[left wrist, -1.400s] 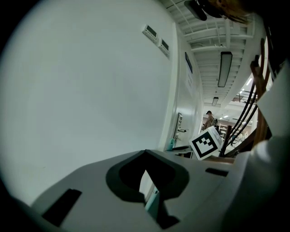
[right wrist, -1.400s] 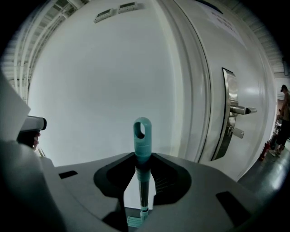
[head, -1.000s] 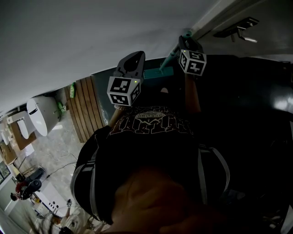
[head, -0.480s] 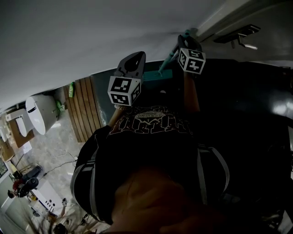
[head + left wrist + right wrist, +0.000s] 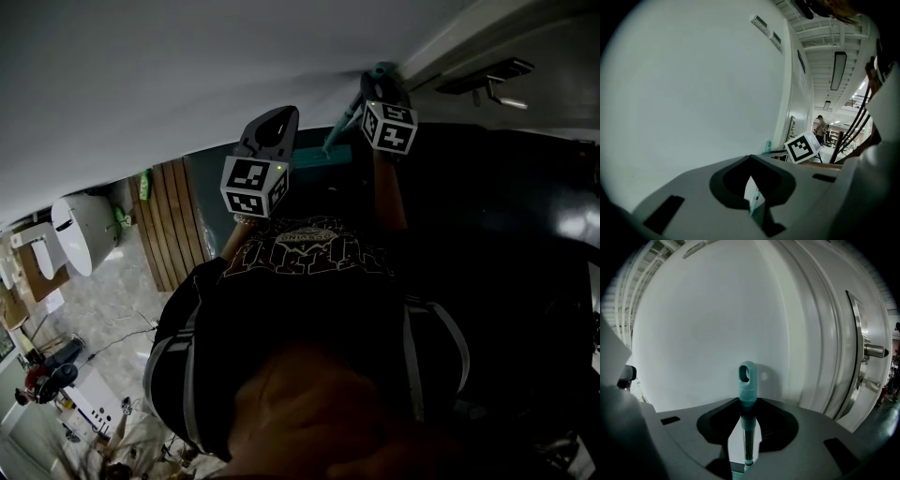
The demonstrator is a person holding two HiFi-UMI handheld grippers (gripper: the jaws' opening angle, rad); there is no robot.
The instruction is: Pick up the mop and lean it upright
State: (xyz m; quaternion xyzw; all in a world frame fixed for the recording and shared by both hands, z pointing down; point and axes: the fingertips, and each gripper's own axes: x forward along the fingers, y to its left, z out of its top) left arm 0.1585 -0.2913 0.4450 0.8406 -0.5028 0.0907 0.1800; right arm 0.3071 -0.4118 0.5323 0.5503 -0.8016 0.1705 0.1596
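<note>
**Wall** (image 5: 234, 66): this is the largest surface, straight ahead of both your grippers. It is the support the mop is meant to lean on, which is probably why both tools point toward it.

**Door** (image 5: 853, 333): it stands to the right of your right gripper (image 5: 746, 416) and carries a lever handle (image 5: 874, 351). It is clear of the spot you face.

**Mop** (image 5: 339, 131): it stands close to upright, and its shaft (image 5: 747, 441) passes between the right gripper's jaws. Its flat teal head (image 5: 323, 156) sits low, below and to the left of that gripper, by the foot of the wall.

**Right gripper:** your jaws pinch the shaft just under the teal end cap (image 5: 746, 376). A hold this high likely gives you control of the tilt as the tip nears the wall. The cap throws a close shadow on the wall, but whether it touches cannot be told.

**Left gripper** (image 5: 750, 177): its tips are pressed together on nothing. It sits to the left of the mop and apart from it. A sliver of teal shows only through the slit behind the tips. It seems to wait in reserve, ready to steady the mop if it slides.

**Containers:** none shows near either gripper, so there are no contents to report.
</note>
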